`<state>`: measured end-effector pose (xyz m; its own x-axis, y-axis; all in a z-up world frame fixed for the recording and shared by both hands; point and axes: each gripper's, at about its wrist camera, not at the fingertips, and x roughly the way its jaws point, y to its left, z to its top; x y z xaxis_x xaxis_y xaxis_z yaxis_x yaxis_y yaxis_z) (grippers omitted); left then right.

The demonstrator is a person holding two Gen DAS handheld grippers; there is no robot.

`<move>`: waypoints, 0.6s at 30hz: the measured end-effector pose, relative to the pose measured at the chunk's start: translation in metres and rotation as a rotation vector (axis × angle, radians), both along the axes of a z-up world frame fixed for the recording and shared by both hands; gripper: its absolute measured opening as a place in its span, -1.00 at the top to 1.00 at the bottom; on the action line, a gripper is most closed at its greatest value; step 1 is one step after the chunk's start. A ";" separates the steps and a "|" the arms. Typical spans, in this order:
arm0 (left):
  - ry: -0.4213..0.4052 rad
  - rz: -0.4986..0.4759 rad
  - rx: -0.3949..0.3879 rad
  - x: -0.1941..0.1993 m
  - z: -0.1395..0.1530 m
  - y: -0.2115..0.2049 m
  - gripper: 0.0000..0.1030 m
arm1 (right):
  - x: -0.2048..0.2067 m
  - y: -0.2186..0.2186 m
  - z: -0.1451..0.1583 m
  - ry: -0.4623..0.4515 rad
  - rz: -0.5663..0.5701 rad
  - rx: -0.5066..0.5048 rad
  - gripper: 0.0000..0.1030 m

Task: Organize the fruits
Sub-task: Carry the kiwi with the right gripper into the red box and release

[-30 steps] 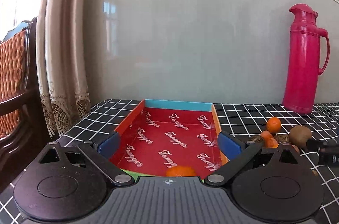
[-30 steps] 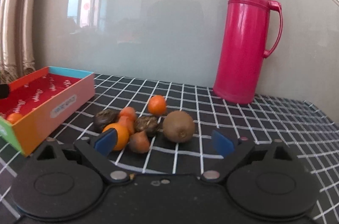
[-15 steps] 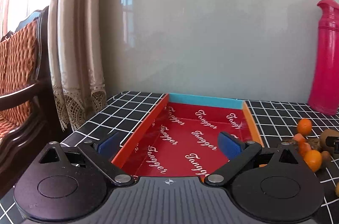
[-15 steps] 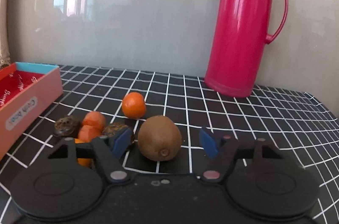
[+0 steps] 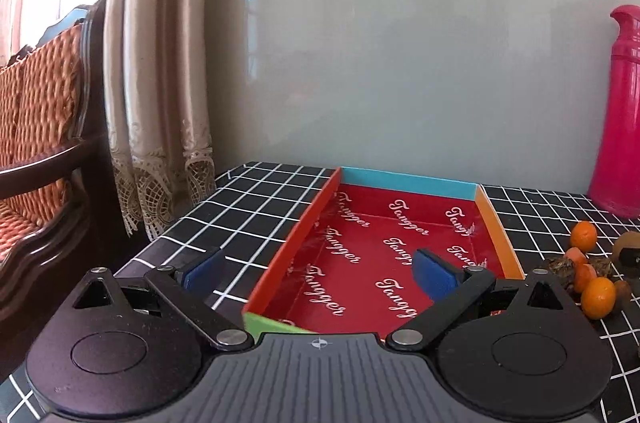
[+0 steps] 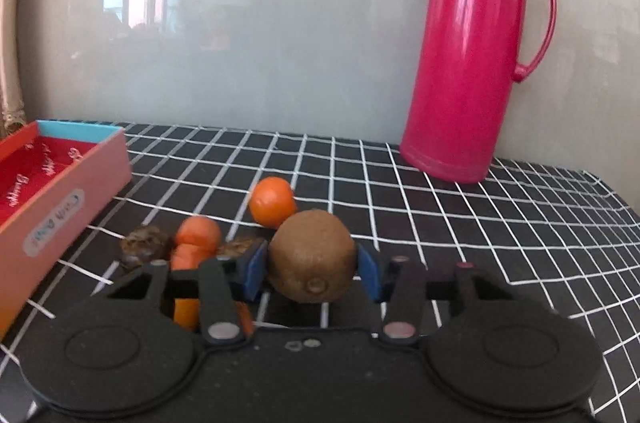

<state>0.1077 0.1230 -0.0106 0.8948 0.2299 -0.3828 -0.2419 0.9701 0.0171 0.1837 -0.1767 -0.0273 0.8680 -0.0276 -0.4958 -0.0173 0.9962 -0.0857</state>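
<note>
Right hand-held gripper (image 6: 311,269) pinches the round kiwi (image 6: 312,257); it could squirt out and scatter the tangerines (image 6: 273,201). Left hand-held gripper (image 5: 318,269) gapes wide.

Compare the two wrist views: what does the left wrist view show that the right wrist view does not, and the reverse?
Left only: the curtain, the wooden chair and the open left gripper.
Right only: the right gripper shut on the kiwi, and the flask's handle.
Both: the red box, the oranges, the pink flask and the checked tablecloth.
</note>
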 end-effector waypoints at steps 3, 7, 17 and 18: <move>-0.005 -0.005 -0.001 -0.006 0.000 0.005 -0.93 | -0.011 0.016 0.010 -0.043 0.049 0.003 0.08; -0.007 0.006 0.000 -0.011 0.000 0.012 -0.93 | -0.027 0.047 0.025 -0.109 0.152 0.029 0.08; 0.004 0.037 0.022 -0.019 -0.002 0.030 -0.94 | -0.038 0.131 0.027 -0.131 0.358 0.070 0.08; 0.008 0.040 0.020 -0.020 -0.003 0.033 -0.94 | -0.036 0.135 0.025 -0.121 0.365 0.079 0.09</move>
<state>0.0876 0.1559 -0.0134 0.8818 0.2731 -0.3845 -0.2805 0.9591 0.0379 0.1481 -0.0415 -0.0026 0.8660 0.3283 -0.3772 -0.3666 0.9298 -0.0323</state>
